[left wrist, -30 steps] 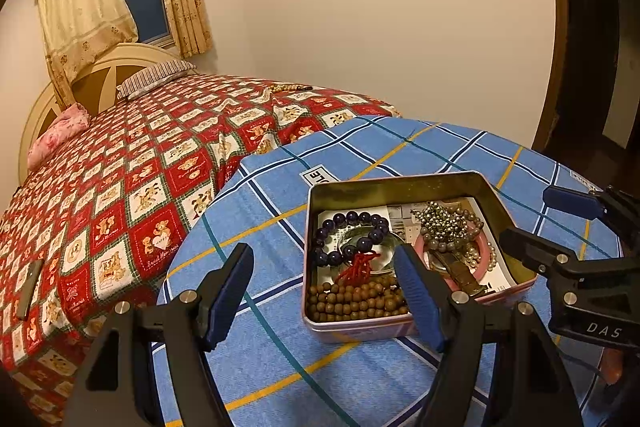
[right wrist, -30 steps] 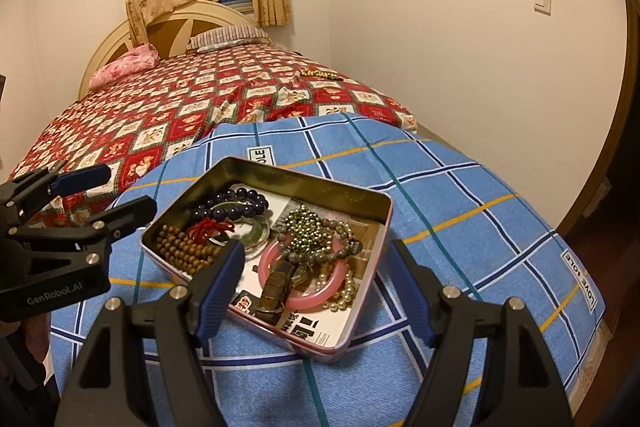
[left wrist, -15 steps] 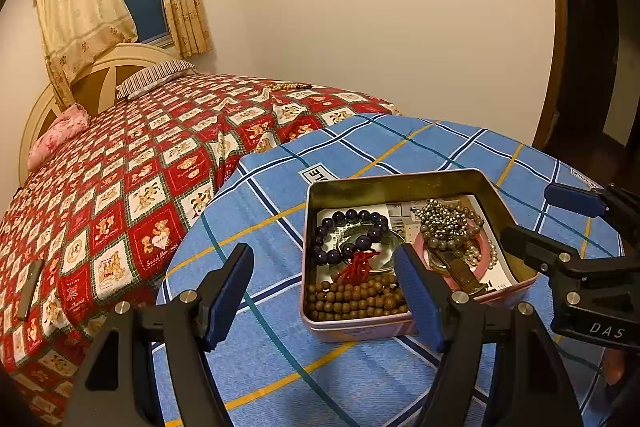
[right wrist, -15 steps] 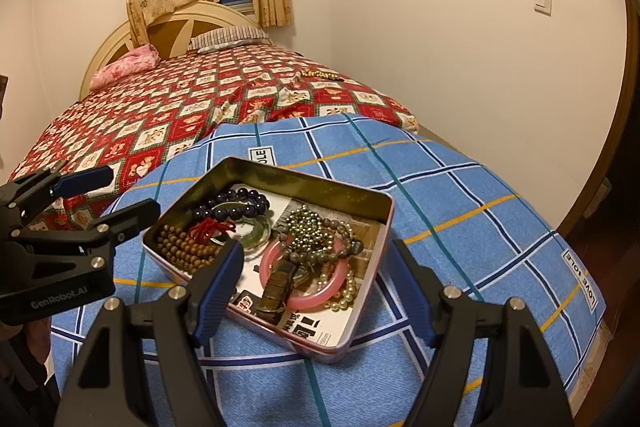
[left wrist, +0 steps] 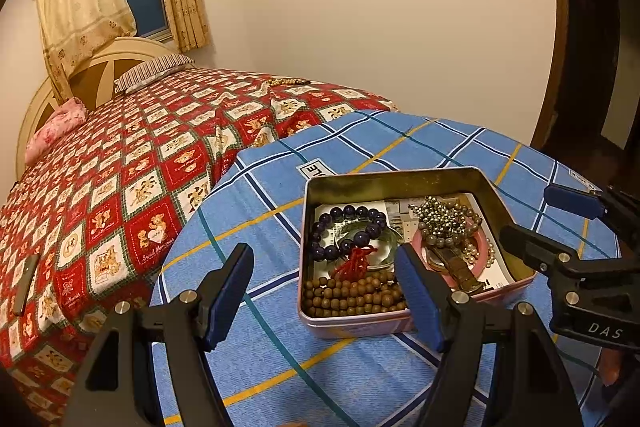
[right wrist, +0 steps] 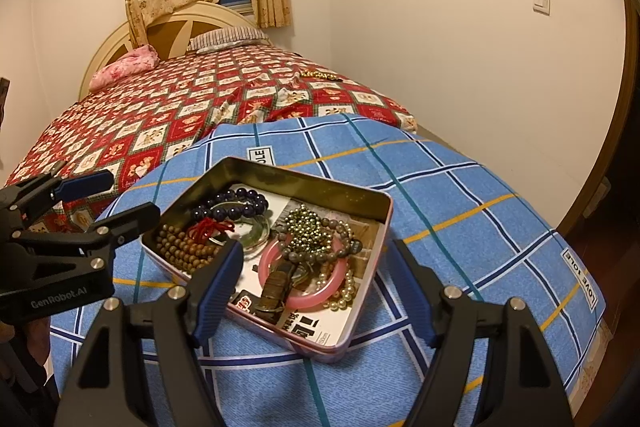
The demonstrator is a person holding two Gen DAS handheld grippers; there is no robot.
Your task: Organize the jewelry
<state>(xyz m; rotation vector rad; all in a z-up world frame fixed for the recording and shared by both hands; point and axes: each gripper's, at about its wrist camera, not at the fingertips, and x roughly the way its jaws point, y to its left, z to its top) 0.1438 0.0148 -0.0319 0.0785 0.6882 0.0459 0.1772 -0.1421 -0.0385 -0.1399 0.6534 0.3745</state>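
Observation:
An open metal tin (left wrist: 400, 179) (right wrist: 320, 183) sits on the blue checked cloth. Inside lie a dark purple bead bracelet (left wrist: 347, 230) with a red tassel (right wrist: 210, 227), a string of brown wooden beads (left wrist: 352, 297), a greenish bangle (right wrist: 256, 233), a pink bangle (right wrist: 316, 289), a heap of metallic beads (right wrist: 308, 227), pearls (right wrist: 344, 293) and a brown strap piece (right wrist: 276, 287). My left gripper (left wrist: 323, 267) (right wrist: 114, 198) stands open above the tin's near left corner, holding nothing. My right gripper (right wrist: 316, 254) (left wrist: 547, 218) is open over the tin's right side, also with nothing in it.
The blue cloth (left wrist: 280, 347) covers a round table that drops away at its near and right edges. Behind it is a bed with a red patterned quilt (left wrist: 140, 163); a gold bead string (left wrist: 286, 81) lies on its far side. A wooden door frame (left wrist: 558, 27) stands at the right.

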